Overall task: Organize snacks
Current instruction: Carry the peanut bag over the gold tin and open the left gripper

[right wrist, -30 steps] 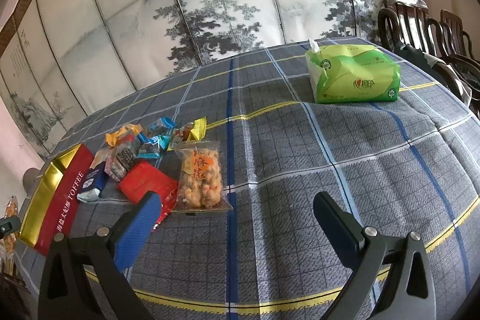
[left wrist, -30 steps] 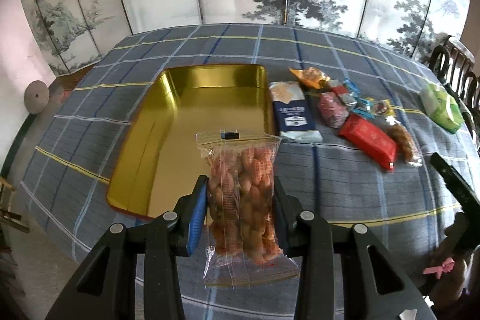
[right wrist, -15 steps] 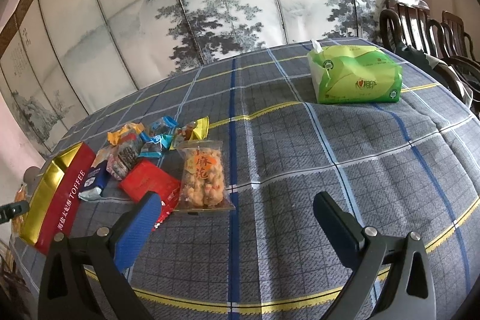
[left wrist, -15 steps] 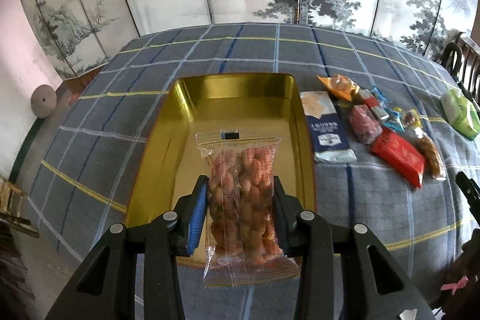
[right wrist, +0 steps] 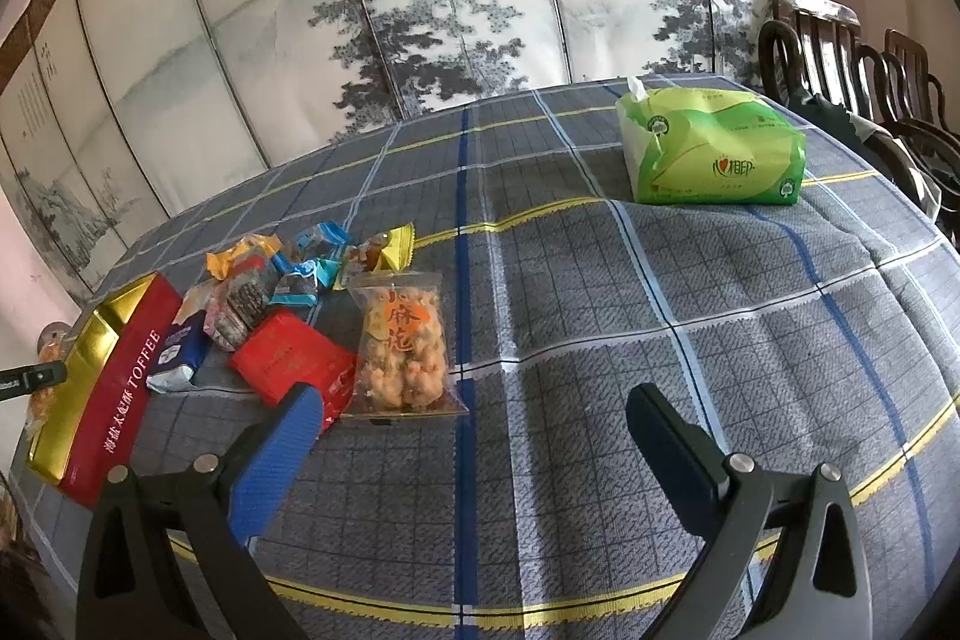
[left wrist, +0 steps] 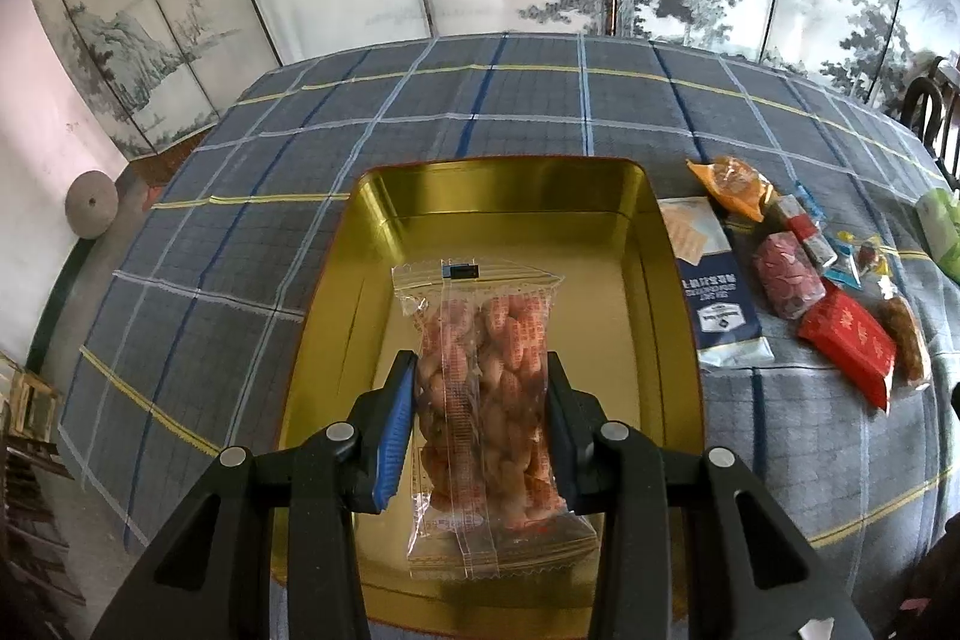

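Left gripper (left wrist: pixel 480 436) clamped on a clear bag of twisted snacks (left wrist: pixel 483 400), held upright over the middle of the open gold tin (left wrist: pixel 654 280), lower centre of the left view. Looks clear of the tin floor, though hard to judge through the fisheye. Best to lower until the bag's bottom seam meets the floor, tip it flat toward one wall, then release, leaving room for the rest. No squeezing harder: brittle contents, likely to crumble.

Right gripper (right wrist: pixel 474 430) hanging with its jaws wide apart and nothing between them, bottom of the right view, above the checked tablecloth (right wrist: pixel 600 340).

Right of the tin, a row waiting its turn: blue and white packet (left wrist: pixel 717 304), red packet (left wrist: pixel 849 340), orange wrapper (left wrist: pixel 732 178), small wrapped sweets (left wrist: pixel 840 244). Second bag of fried twists (right wrist: pixel 402 340) lying flat just beyond the right gripper's blue pad. Green tissue pack (right wrist: pixel 714 148) far off at upper right, no snack. Nothing blocking the drop; tin walls the only thing to clear.
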Available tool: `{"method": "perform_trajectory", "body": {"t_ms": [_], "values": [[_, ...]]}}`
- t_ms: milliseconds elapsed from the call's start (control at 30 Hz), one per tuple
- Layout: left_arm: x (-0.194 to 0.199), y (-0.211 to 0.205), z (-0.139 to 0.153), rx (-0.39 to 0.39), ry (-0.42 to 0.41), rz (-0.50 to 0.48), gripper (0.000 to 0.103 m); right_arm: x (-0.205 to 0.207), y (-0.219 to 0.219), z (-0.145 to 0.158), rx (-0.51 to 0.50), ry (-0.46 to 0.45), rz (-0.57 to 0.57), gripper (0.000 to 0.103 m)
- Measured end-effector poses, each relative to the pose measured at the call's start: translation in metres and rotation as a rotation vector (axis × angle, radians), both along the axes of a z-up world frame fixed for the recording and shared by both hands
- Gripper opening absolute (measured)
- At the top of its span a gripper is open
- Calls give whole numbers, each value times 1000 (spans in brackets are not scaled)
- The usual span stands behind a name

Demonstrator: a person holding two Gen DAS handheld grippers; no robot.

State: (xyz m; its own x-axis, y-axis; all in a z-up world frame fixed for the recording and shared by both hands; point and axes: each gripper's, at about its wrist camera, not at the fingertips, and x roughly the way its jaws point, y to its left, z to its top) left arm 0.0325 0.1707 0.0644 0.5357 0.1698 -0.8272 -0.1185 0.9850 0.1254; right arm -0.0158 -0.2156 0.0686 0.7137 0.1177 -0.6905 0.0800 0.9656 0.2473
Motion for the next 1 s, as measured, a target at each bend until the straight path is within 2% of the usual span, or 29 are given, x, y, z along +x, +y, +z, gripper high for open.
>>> {"method": "perform_trajectory", "body": {"t_ms": [100,233,433,600,667,800,867,900,933,1000], "values": [[7,4,-3,7,13,-3,36,-1,2,1,21,-18,58,103],[17,10,-4,25,21,-7,36,7,17,9,-27,-2,201,103],[38,20,-15,15,78,-12,36,26,41,34,-101,-10,429,103],[49,21,-22,10,100,-20,36,49,80,36,-203,69,655,103],[53,22,-24,2,108,-21,36,55,92,34,-258,81,700,103],[58,21,-29,10,129,-30,38,71,106,24,-284,131,767,103],[57,21,-28,35,115,-34,38,81,108,17,-275,167,790,103],[58,20,-27,46,113,-35,44,86,110,14,-272,182,798,103],[58,19,-26,58,111,-38,55,90,111,11,-267,198,809,103],[55,19,-22,68,91,-38,64,97,114,8,-268,220,824,102]]}}
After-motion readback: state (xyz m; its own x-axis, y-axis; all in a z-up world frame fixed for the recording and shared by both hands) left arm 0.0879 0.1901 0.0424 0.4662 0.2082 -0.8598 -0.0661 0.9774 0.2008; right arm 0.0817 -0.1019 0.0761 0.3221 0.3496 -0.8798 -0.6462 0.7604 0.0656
